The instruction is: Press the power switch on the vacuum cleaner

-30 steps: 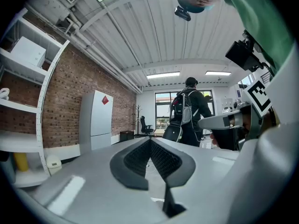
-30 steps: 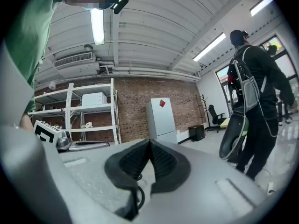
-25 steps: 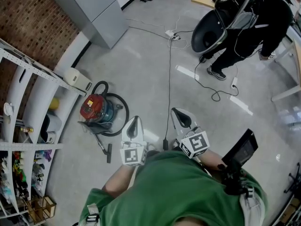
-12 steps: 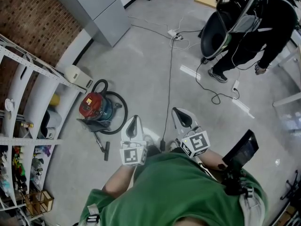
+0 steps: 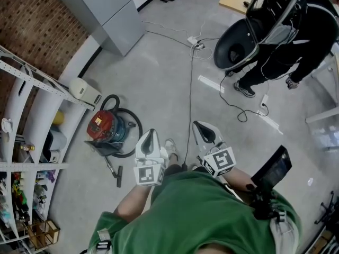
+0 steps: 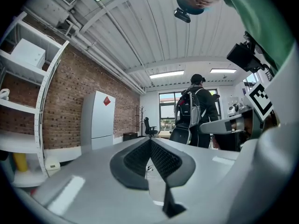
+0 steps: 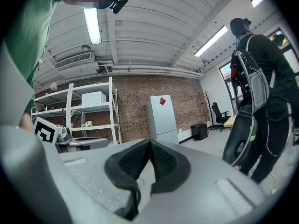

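On the floor at head view's left, near the shelf rack (image 5: 32,83), sits the red vacuum cleaner (image 5: 106,126) w/ black hose (image 5: 139,125) looped round it; floor nozzle (image 5: 117,174) lies just below it. L gripper (image 5: 150,137) & R gripper (image 5: 203,131) hang side by side in front of the green shirt, well apart from the vac, over bare concrete. L gripper view: jaws closed tip to tip, nothing btwn. R gripper view: same, pads meeting, empty. Black cable (image 5: 190,89) runs btwn the grippers up to a power strip (image 5: 195,40). Another person (image 5: 302,25) in black stands top right.
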A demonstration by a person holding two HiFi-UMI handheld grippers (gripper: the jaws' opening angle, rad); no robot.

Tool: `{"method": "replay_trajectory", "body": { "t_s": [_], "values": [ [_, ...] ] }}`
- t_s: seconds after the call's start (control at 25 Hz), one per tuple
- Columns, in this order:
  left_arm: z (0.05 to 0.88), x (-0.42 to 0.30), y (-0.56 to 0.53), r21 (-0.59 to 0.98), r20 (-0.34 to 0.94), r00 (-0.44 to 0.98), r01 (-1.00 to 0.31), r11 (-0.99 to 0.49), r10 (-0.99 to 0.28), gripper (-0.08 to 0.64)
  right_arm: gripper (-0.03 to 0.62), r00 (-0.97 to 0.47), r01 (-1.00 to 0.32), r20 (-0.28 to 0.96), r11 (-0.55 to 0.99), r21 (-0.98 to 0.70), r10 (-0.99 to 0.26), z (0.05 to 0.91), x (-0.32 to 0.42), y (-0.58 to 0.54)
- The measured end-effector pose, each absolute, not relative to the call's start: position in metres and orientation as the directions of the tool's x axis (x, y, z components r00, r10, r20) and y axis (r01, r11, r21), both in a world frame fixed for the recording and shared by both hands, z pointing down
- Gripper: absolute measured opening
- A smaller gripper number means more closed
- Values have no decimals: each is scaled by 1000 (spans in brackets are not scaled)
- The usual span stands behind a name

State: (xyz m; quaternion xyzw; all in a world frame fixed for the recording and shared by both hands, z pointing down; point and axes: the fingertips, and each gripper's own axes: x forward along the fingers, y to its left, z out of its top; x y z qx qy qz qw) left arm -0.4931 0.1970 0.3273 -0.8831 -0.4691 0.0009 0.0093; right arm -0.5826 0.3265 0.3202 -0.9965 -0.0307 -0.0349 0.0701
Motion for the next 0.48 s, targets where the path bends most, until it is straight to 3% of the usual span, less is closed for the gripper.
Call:
{"method": "replay_trajectory", "body": {
  "t_s": [0.48],
  "values": [
    [322, -367, 209, 19, -4, 522, 853, -522, 853, 8, 3, 990, 118, 88, -988, -97, 110, 301, -459, 332]
  ]
}}
